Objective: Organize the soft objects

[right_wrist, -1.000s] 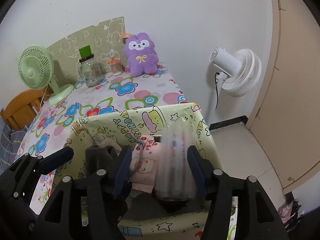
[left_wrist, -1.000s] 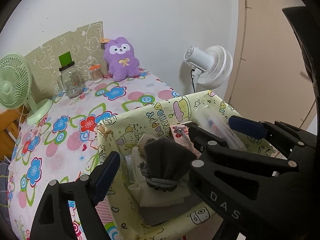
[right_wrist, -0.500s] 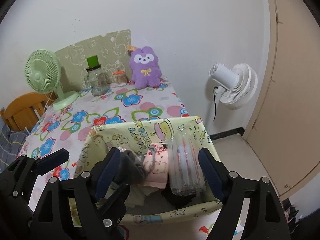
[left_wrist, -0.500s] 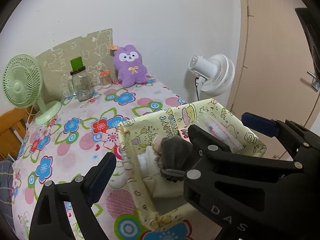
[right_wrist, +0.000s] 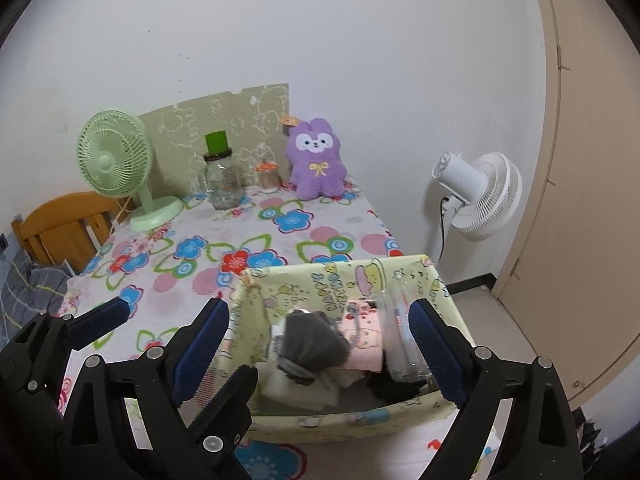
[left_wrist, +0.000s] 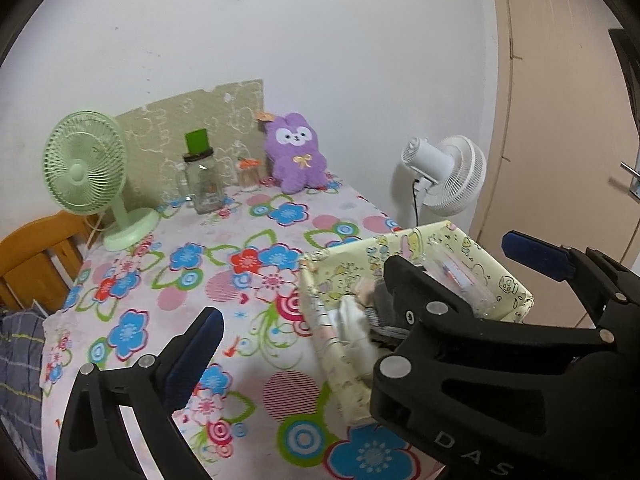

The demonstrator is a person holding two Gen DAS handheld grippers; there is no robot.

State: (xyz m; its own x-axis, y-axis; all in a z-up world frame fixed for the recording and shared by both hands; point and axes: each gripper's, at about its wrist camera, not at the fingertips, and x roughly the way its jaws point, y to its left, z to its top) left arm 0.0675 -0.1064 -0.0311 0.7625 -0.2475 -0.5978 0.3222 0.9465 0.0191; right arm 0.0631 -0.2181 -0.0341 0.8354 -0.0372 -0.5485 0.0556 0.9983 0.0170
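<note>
Clearing fabric bin | both jaws opening, empty | grey pouch inside, probably settled | next: purple plush, approach wide

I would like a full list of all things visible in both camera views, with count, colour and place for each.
fabric box: 1, pale yellow with cartoon print, near right corner of the table
grey pouch: 1, dark grey, inside the box
pink cloth: 1, inside the box
clear plastic case: 1, inside the box, right side
plush toy: 1, purple, far table edge by the wall
glass jar: 1, clear, green top
small jar: 1, orange lid, beside the plush
desk fan: 1, green, far left
floor fan: 1, white, right of the table
tablecloth: 1, flowered
chair: 1, wooden, left
left gripper: black, jaws opening, empty
right gripper: black, jaws opening, empty
</note>
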